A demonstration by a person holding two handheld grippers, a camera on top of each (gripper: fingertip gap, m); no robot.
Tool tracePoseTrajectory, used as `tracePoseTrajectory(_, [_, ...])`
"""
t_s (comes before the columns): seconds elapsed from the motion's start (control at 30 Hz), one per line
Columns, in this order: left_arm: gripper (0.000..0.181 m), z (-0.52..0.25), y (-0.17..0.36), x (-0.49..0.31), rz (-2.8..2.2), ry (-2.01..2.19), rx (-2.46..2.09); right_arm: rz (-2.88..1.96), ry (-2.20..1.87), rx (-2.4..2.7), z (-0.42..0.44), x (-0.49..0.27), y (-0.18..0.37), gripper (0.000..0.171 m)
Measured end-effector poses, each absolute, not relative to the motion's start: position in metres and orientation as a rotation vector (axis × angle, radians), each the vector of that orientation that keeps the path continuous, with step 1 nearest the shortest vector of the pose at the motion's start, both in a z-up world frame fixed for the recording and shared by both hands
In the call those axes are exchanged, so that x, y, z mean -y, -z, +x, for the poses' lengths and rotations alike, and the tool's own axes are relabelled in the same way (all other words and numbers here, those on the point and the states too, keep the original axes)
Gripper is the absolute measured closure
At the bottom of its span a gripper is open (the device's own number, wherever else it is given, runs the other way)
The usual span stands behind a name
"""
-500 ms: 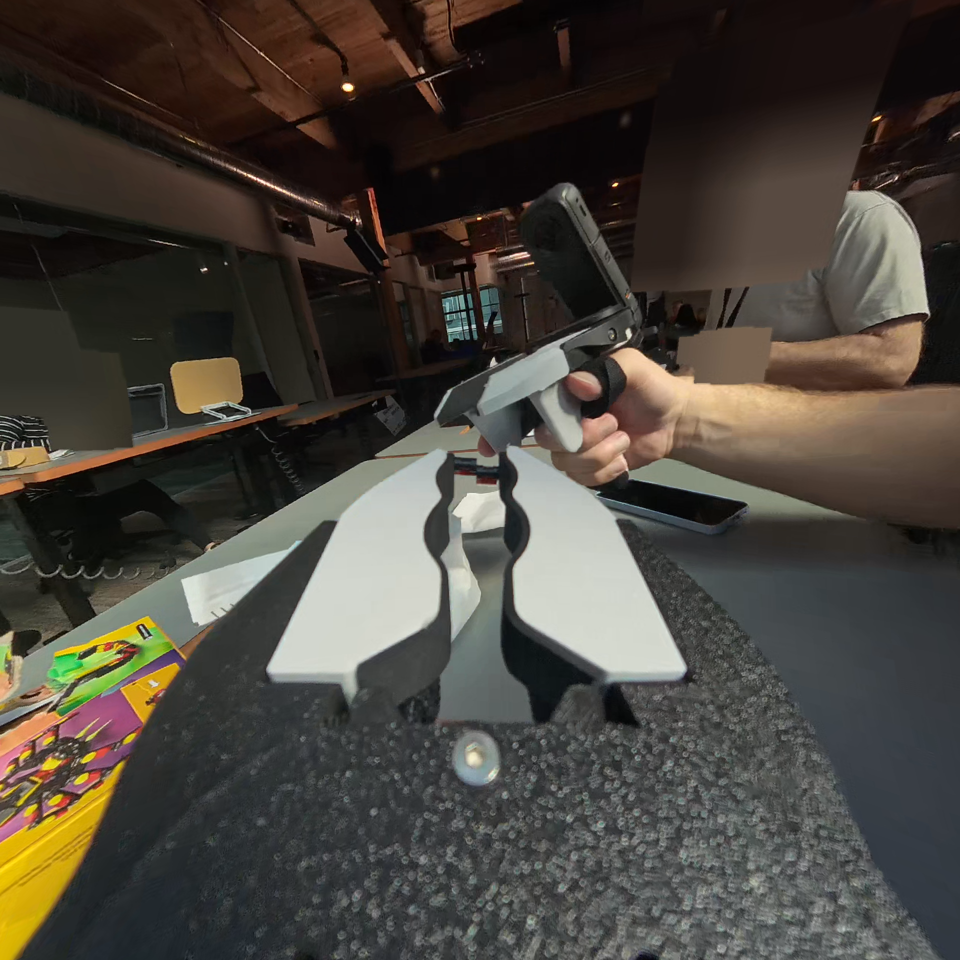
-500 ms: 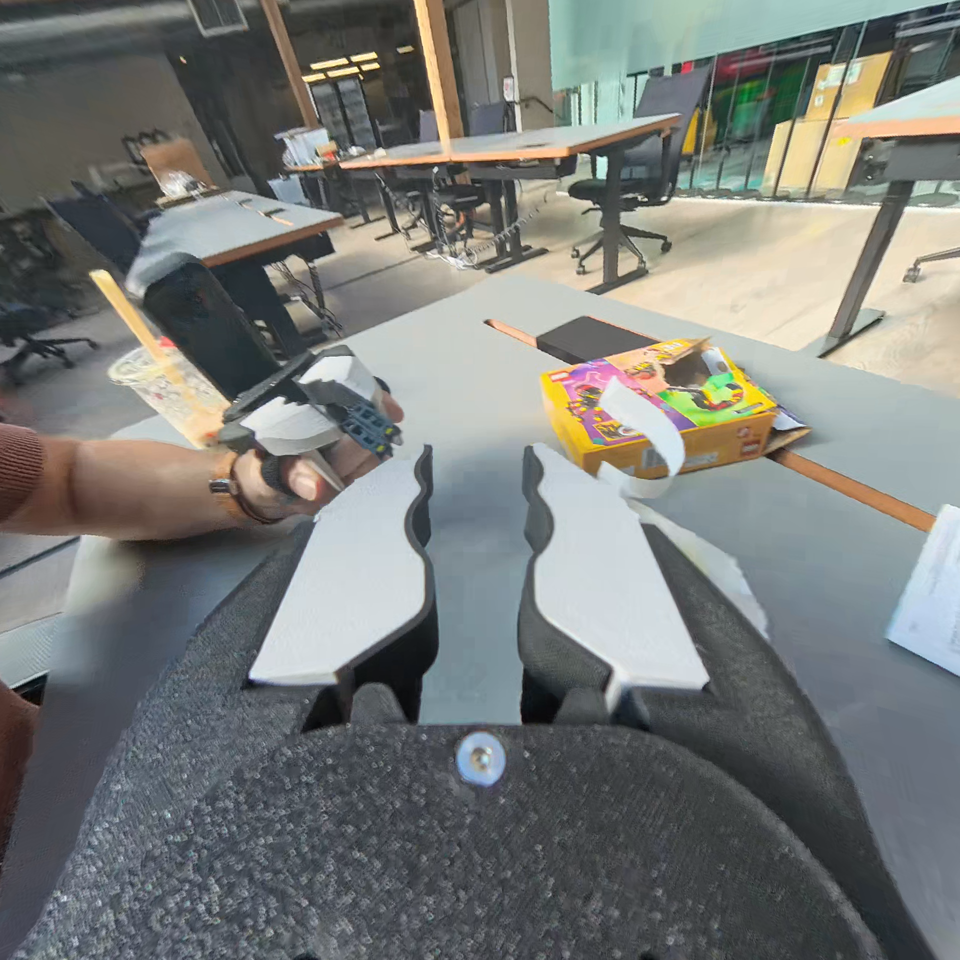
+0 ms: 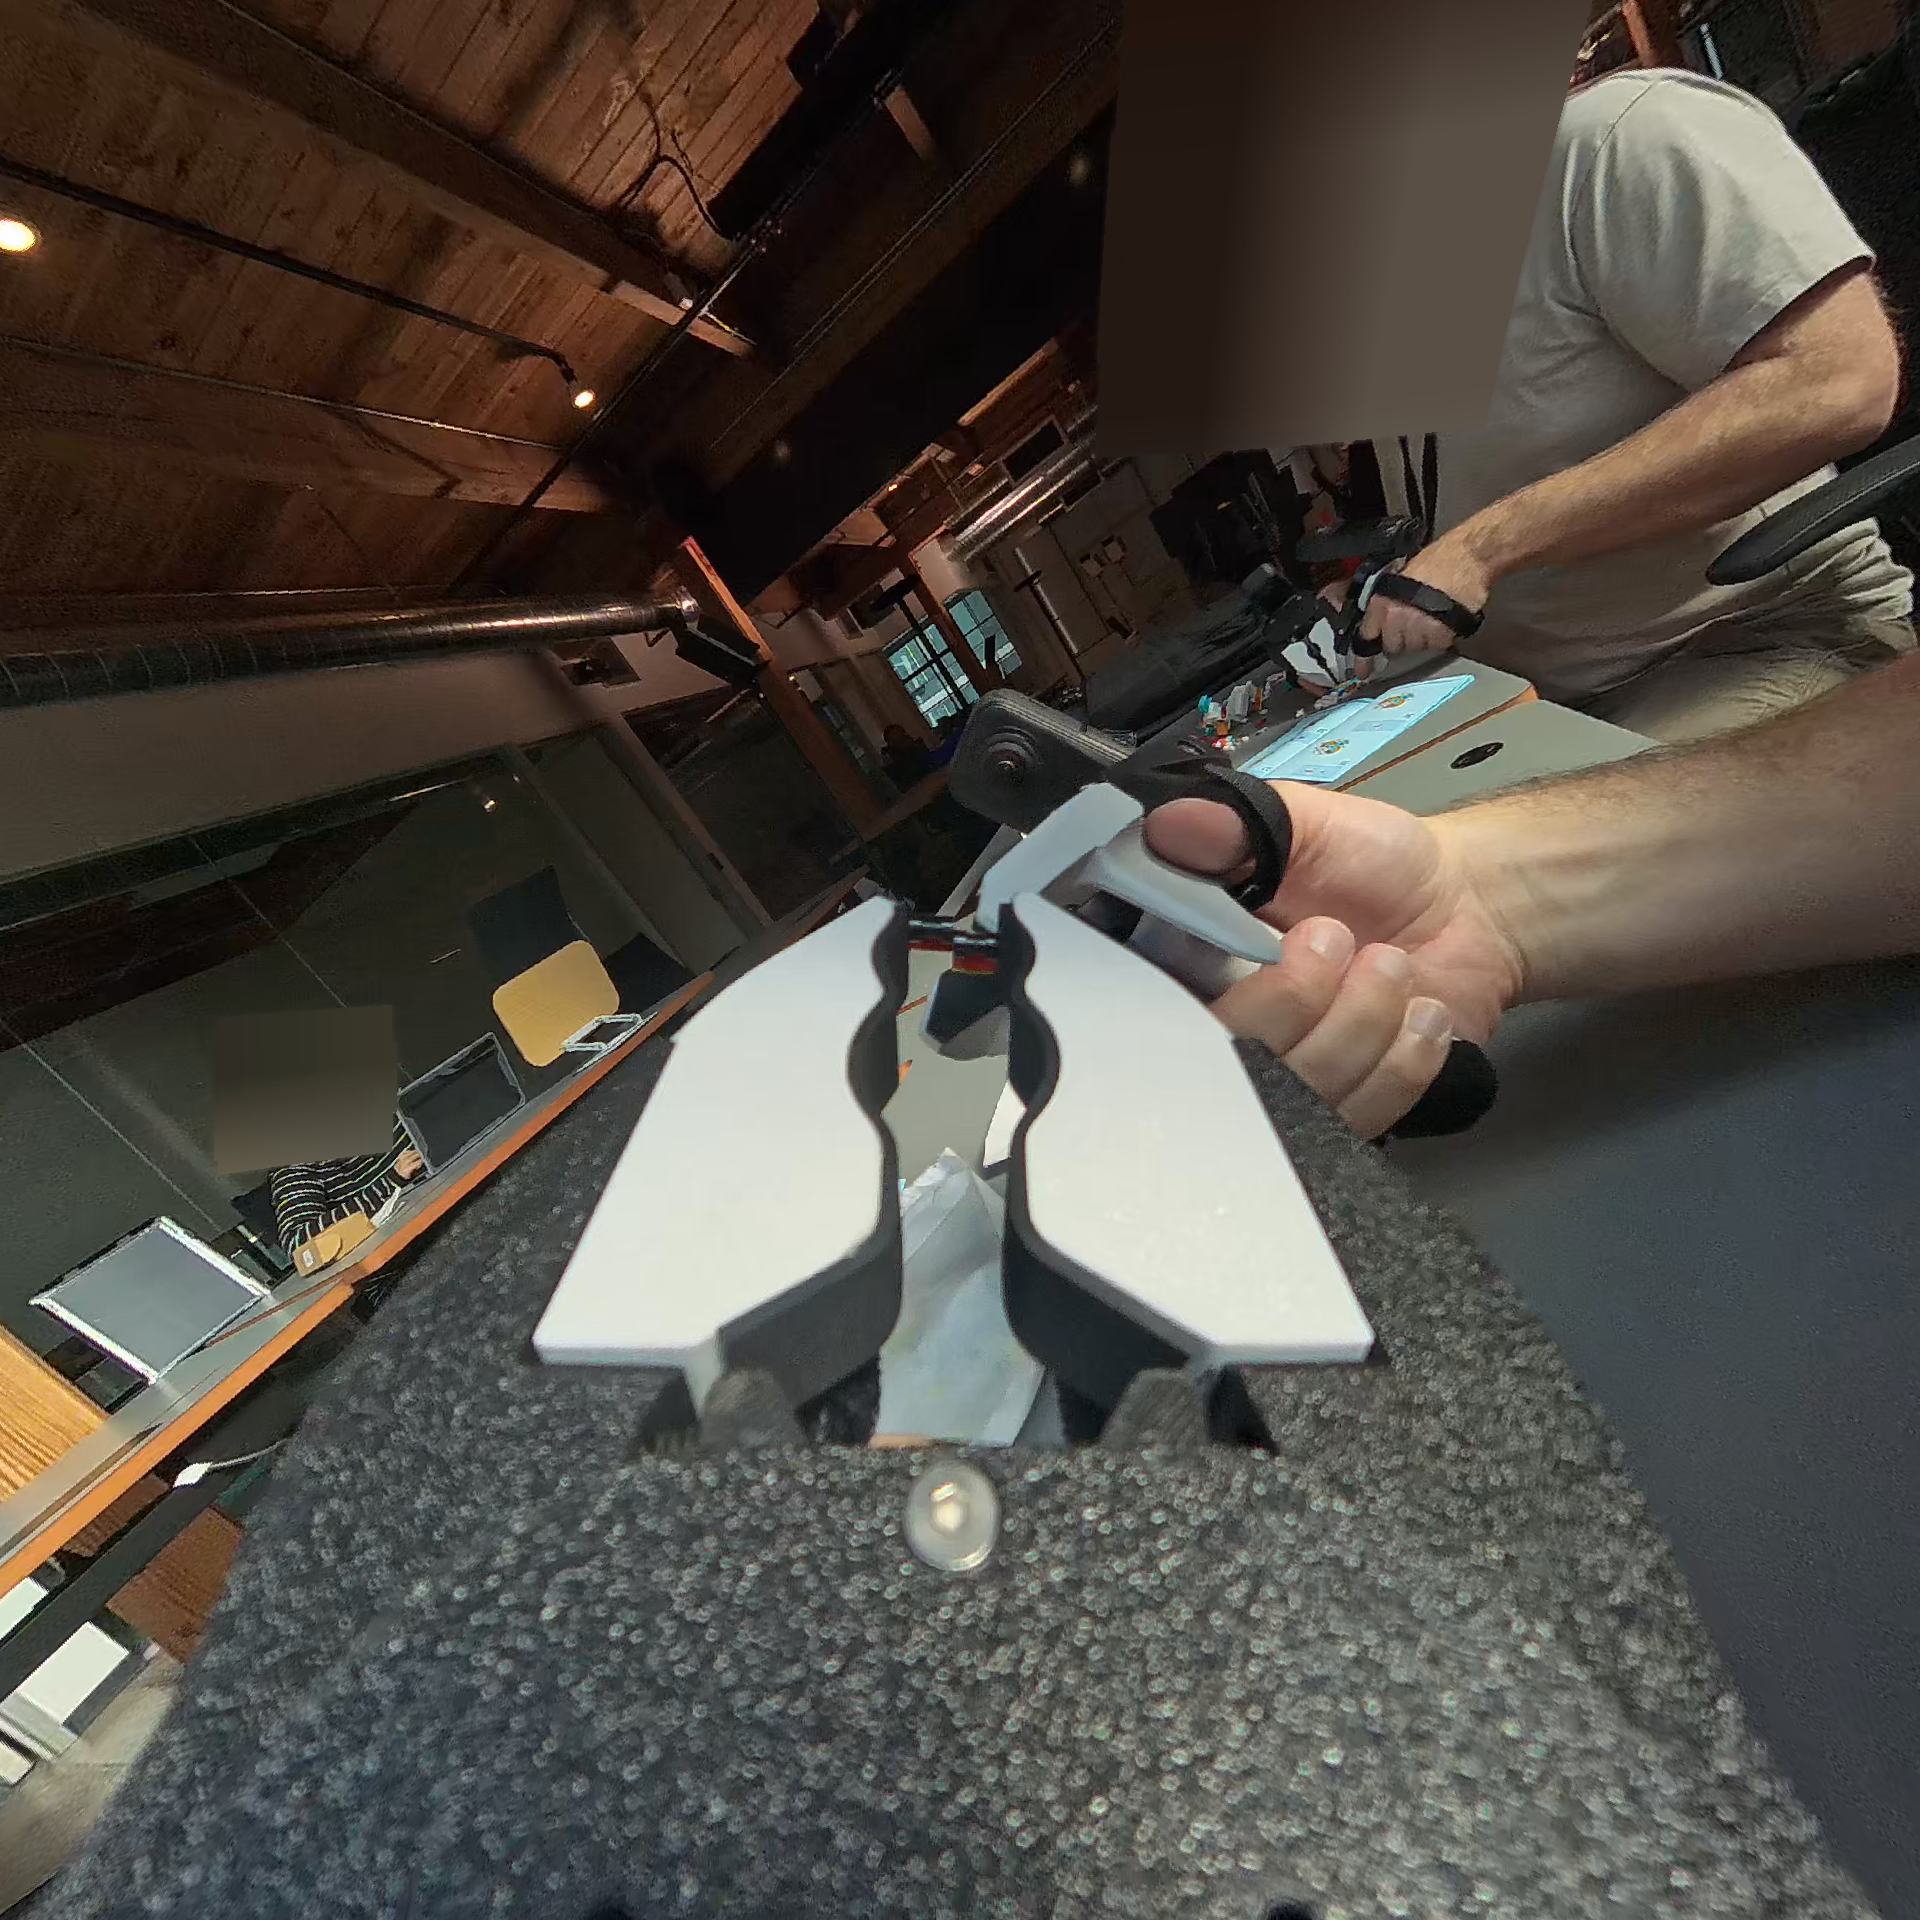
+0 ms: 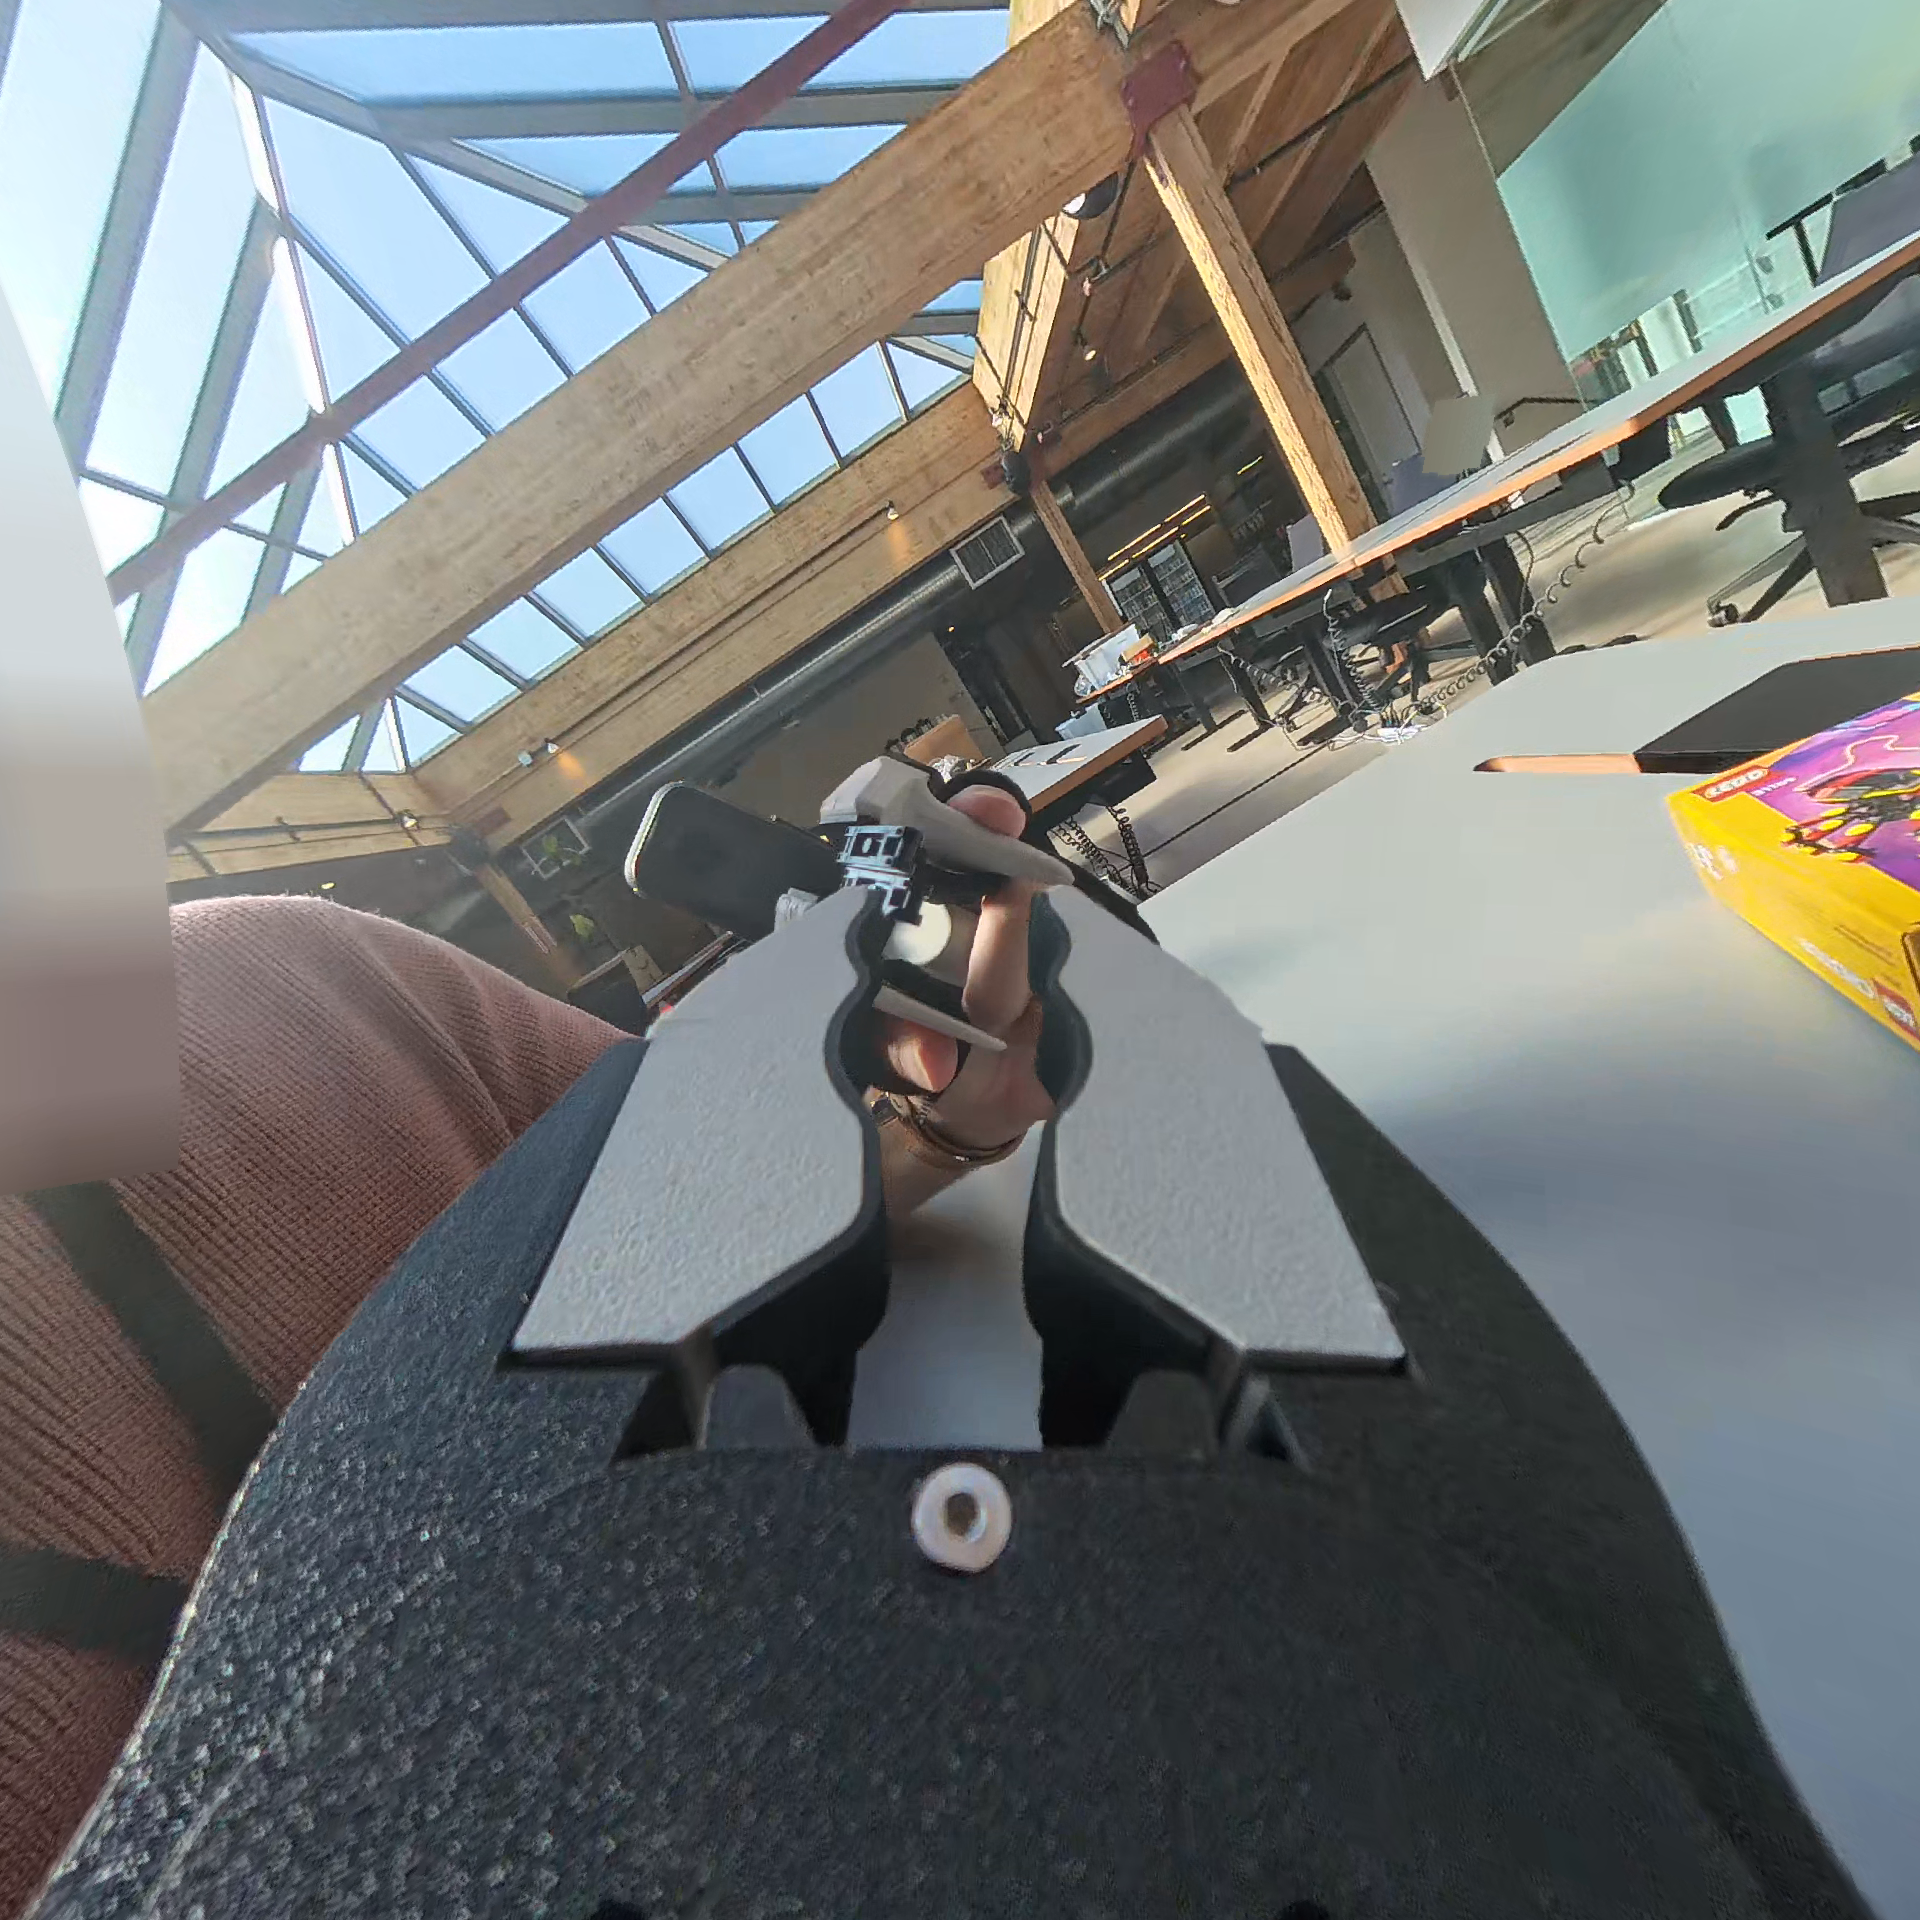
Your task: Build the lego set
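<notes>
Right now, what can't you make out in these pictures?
- Left wrist view: red-and-black piece at the tips of the left hand-held gripper, too small to identify.
- Left wrist view: crumpled white paper, mostly hidden under its fingers.
- Right wrist view: yellow box, cut off by the right edge.

A smooth grey table top (image 4: 1403,935) with an orange-brown wooden edge strip carries a yellow-and-purple cardboard lego box (image 4: 1808,883) near its right edge. Just behind the box, at the far edge, lies a flat black rectangular slab (image 4: 1766,727). In the left wrist view, crumpled white paper (image 3: 951,1288) lies on the same grey surface (image 3: 1662,1299).
</notes>
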State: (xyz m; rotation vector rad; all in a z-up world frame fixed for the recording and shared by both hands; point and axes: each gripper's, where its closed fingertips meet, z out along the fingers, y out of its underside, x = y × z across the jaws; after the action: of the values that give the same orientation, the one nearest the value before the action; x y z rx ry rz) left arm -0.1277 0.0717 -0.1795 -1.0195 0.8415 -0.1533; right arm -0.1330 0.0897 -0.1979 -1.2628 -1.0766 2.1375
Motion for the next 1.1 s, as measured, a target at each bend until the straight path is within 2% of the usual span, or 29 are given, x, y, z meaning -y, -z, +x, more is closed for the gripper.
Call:
tracePoseTrajectory(0.33, [0.165, -0.128, 0.183, -0.072, -1.028, 0.189, -0.829, -1.229, -2.299, 1.019, -0.132, -0.081, 0.193, 0.165])
tracePoseTrajectory(0.53, [0.166, -0.138, 0.194, -0.085, -1.093, 0.243, -0.762, -1.265, -1.986, 1.077, -0.13, -0.097, 0.198, 0.166])
tracePoseTrajectory(0.63, [0.181, -0.142, 0.196, -0.085, -1.1, 0.298, -0.745, -1.273, -1.924, 1.088, -0.128, -0.101, 0.199, 0.166])
tracePoseTrajectory(0.83, [0.181, -0.16, 0.214, -0.102, -1.258, 0.298, -0.776, -1.317, -1.758, 1.119, -0.124, -0.12, 0.211, 0.166])
tracePoseTrajectory(0.9, [0.178, -0.164, 0.216, -0.105, -1.294, 0.368, -0.748, -1.159, -1.562, 1.123, -0.12, -0.122, 0.2, 0.166])
tracePoseTrajectory(0.97, [0.172, -0.161, 0.216, -0.103, -1.313, 0.507, -0.707, -0.951, -1.121, 1.105, -0.113, -0.125, 0.187, 0.166])
tracePoseTrajectory(1.1, [0.163, -0.143, 0.198, -0.089, -1.288, 0.959, -0.582, -0.592, -0.619, 1.049, -0.104, -0.094, 0.161, 0.166])
